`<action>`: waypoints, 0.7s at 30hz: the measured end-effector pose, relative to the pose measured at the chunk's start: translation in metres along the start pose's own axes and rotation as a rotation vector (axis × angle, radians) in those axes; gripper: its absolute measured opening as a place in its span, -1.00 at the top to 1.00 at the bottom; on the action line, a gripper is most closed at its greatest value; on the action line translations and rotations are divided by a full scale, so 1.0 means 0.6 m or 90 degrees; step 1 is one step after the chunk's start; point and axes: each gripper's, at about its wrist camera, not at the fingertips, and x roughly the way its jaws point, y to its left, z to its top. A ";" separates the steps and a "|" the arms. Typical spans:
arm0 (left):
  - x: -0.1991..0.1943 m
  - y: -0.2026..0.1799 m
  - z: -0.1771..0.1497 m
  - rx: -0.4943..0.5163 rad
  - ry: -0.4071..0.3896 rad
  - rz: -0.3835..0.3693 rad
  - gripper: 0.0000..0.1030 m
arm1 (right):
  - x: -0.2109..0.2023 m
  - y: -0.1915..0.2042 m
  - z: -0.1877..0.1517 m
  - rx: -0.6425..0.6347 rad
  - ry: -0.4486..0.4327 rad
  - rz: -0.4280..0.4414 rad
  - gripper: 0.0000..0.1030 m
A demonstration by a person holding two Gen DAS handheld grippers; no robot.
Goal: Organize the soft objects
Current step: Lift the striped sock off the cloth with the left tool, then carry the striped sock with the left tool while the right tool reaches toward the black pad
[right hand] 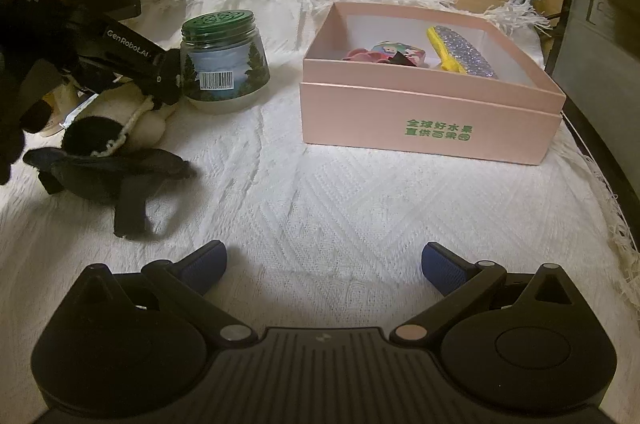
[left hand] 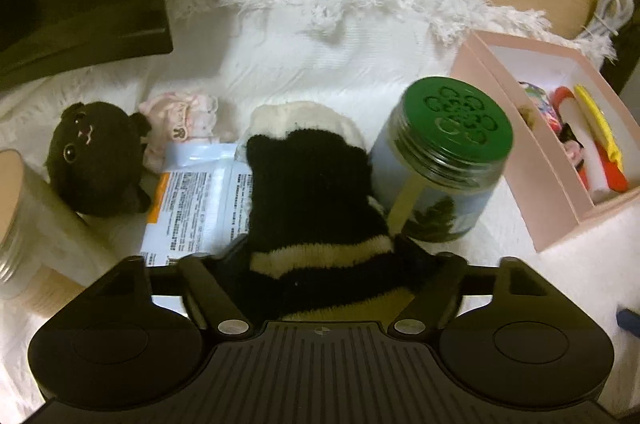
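Our left gripper point(left hand: 320, 264) clamps a black-and-cream striped sock point(left hand: 308, 191), which rises between its fingers and hides their tips; in the right wrist view that gripper point(right hand: 160, 79) sits low over a heap of soft things beside the jar point(right hand: 222, 63). The sock lies over a white packet point(left hand: 192, 207), its toe end touching the green-lidded jar point(left hand: 440, 159). A black plush cat point(left hand: 92, 163) rests left of the packet, with a pink cloth point(left hand: 180, 123) just behind it. Our right gripper point(right hand: 324, 264) hovers with its blue-padded fingers point(right hand: 204, 264) spread wide and nothing between them, above the white blanket point(right hand: 320, 191). The pink box point(right hand: 432, 115) stands ahead to the right, holding a yellow brush point(right hand: 460, 51) and coloured items. A dark cloth point(right hand: 116, 171) lies on the blanket in front of the heap.
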 end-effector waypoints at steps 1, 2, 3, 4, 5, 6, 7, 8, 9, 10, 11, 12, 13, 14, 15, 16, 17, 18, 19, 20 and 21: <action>-0.003 0.000 -0.003 0.004 -0.005 0.000 -0.36 | 0.000 0.000 0.000 -0.002 0.000 0.001 -1.00; -0.008 0.003 -0.007 0.004 -0.014 -0.003 -0.31 | 0.000 0.000 0.000 -0.004 0.001 0.002 -1.00; -0.014 0.008 -0.010 -0.005 -0.021 -0.010 -0.19 | 0.000 0.000 0.000 -0.007 0.002 0.005 -1.00; -0.020 0.015 -0.012 -0.021 -0.027 -0.019 -0.02 | 0.000 -0.001 0.001 -0.010 0.004 0.008 -1.00; -0.028 0.022 -0.013 -0.040 -0.032 -0.024 0.08 | 0.000 -0.001 0.001 -0.015 0.006 0.012 -1.00; -0.037 0.030 -0.015 -0.055 -0.039 -0.028 0.26 | 0.001 -0.002 0.002 -0.019 0.008 0.016 -1.00; -0.049 0.037 -0.018 -0.066 -0.048 -0.028 0.31 | 0.001 -0.003 0.003 -0.023 0.011 0.020 -1.00; -0.062 0.043 -0.019 -0.074 -0.057 -0.027 0.32 | 0.002 -0.003 0.004 -0.025 0.012 0.022 -1.00; -0.076 0.049 -0.022 -0.080 -0.065 -0.027 0.36 | 0.003 -0.003 0.005 -0.029 0.016 0.024 -1.00; -0.091 0.055 -0.025 -0.087 -0.074 -0.030 0.55 | 0.005 -0.003 0.009 -0.031 0.026 0.026 -1.00; -0.105 0.061 -0.028 -0.095 -0.084 -0.035 0.55 | 0.007 -0.003 0.016 -0.034 0.040 0.028 -1.00; -0.119 0.068 -0.030 -0.104 -0.094 -0.044 0.55 | 0.010 -0.003 0.026 -0.037 0.059 0.036 -1.00; -0.134 0.075 -0.034 -0.115 -0.102 -0.043 0.55 | 0.011 -0.004 0.034 -0.035 0.072 0.044 -1.00; -0.150 0.081 -0.039 -0.124 -0.110 -0.043 0.55 | 0.008 -0.006 0.044 -0.026 0.072 0.058 -1.00; -0.163 0.087 -0.044 -0.131 -0.116 -0.045 0.55 | 0.000 -0.008 0.052 -0.019 0.062 0.065 -1.00; -0.179 0.095 -0.049 -0.139 -0.124 -0.047 0.55 | -0.010 -0.007 0.063 -0.016 0.045 0.070 -1.00; -0.193 0.102 -0.054 -0.145 -0.131 -0.049 0.55 | -0.022 -0.005 0.075 -0.019 0.027 0.074 -1.00; -0.206 0.107 -0.060 -0.150 -0.136 -0.050 0.55 | -0.032 0.000 0.087 -0.023 0.008 0.077 -1.00; -0.221 0.114 -0.067 -0.157 -0.141 -0.051 0.55 | -0.040 0.005 0.098 -0.027 -0.009 0.080 -1.00; -0.231 0.119 -0.073 -0.162 -0.144 -0.050 0.55 | -0.046 0.011 0.109 -0.030 -0.024 0.081 -1.00; -0.241 0.125 -0.078 -0.166 -0.144 -0.048 0.55 | -0.049 0.018 0.120 -0.035 -0.038 0.078 -0.99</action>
